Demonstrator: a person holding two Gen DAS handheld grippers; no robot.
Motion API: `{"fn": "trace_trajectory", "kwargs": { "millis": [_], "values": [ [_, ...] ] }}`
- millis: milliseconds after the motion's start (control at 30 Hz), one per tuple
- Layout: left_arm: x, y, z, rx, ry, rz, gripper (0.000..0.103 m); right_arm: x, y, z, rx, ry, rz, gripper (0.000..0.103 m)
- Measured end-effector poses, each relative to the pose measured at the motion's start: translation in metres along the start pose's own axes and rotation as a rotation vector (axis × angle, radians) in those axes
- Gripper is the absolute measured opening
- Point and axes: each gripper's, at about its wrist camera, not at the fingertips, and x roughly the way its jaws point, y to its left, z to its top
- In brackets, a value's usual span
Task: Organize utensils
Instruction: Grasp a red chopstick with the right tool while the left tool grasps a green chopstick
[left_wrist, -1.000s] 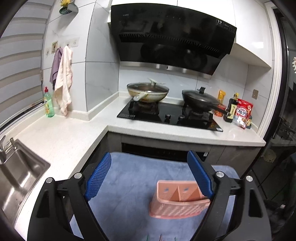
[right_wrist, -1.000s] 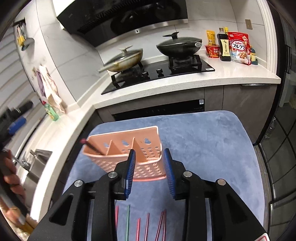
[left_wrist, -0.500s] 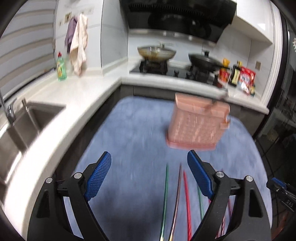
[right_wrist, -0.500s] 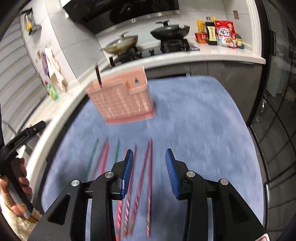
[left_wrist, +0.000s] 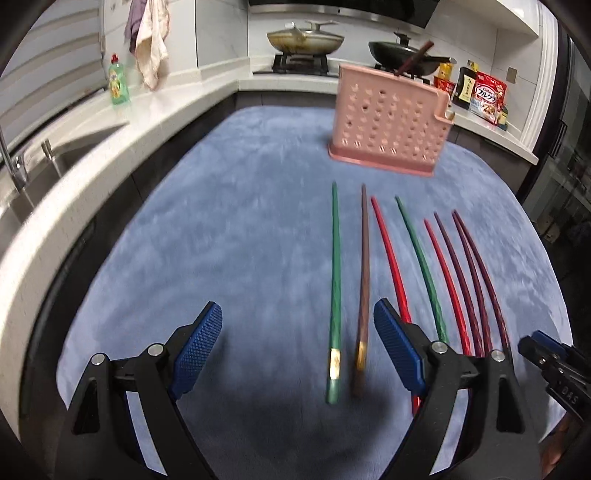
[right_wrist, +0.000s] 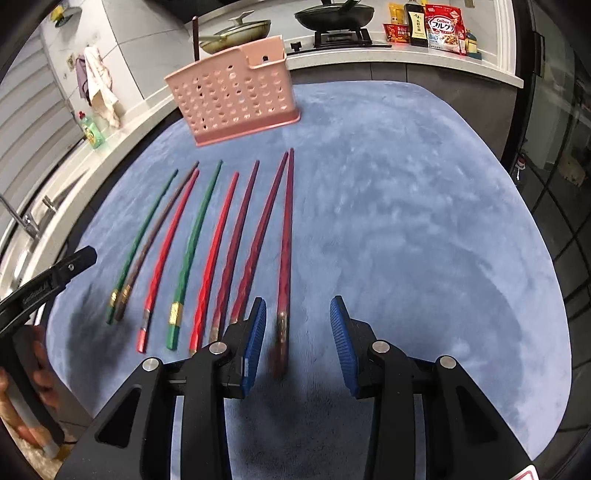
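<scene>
A pink perforated utensil holder (left_wrist: 389, 127) (right_wrist: 236, 99) stands at the far side of a blue mat (left_wrist: 229, 236) (right_wrist: 406, 206), with one dark chopstick (right_wrist: 194, 38) upright in it. Several chopsticks lie side by side on the mat: green (left_wrist: 335, 280) (right_wrist: 195, 236), brown (left_wrist: 364, 273), red (left_wrist: 389, 258) (right_wrist: 168, 243) and maroon (right_wrist: 285, 236). My left gripper (left_wrist: 297, 349) is open, low over the near ends of the green and brown sticks. My right gripper (right_wrist: 297, 339) is open, and the near end of the rightmost maroon stick lies between its fingers.
A white counter with a sink (left_wrist: 33, 173) and green soap bottle (left_wrist: 119, 80) runs along the left. A stove with two pans (left_wrist: 304, 37) and food packets (right_wrist: 443, 24) lies behind the mat. Each view shows the other gripper at its edge.
Both grippers have drawn back from the holder and dropped low toward the near ends of the chopsticks. The right gripper has opened wider.
</scene>
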Motion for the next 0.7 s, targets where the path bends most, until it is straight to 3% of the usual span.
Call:
{"fn": "trace_trajectory", "kwargs": {
  "millis": [200, 533, 700],
  "values": [
    [0.006, -0.003, -0.018, -0.001, 0.033, -0.011, 0.08, 0.011, 0.012, -0.008, -0.038, -0.002, -0.014, 0.033],
    [0.021, 0.001, -0.032, -0.005, 0.074, 0.008, 0.08, 0.018, 0.008, -0.013, -0.029, -0.001, -0.036, 0.012],
    [0.024, 0.002, -0.031, -0.013, 0.068, 0.005, 0.077, 0.017, 0.006, -0.014, -0.024, 0.001, -0.031, 0.009]
  ]
}}
